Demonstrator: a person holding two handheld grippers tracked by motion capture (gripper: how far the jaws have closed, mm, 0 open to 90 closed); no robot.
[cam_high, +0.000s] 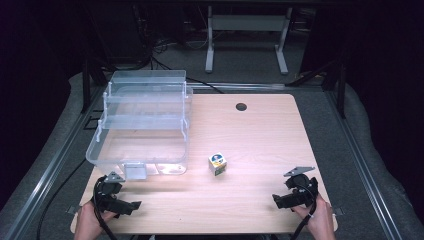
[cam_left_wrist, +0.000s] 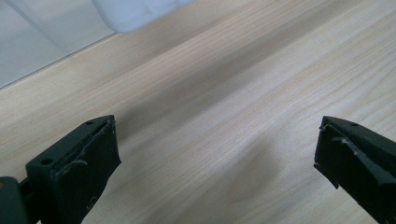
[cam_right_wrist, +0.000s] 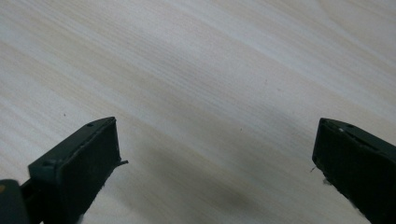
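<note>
Cube (cam_high: 217, 163) beside clear organizer (cam_high: 142, 125)

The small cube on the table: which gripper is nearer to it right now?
Right, narrowly. The right gripper sits toward the table's near right corner from the small cube; the left gripper is near the left corner, slightly farther, below the clear plastic box.

Black two-jaw left claw (cam_high: 131, 206) and right claw (cam_high: 278, 200), grey three-cornered top plates, trailing black cables
</note>
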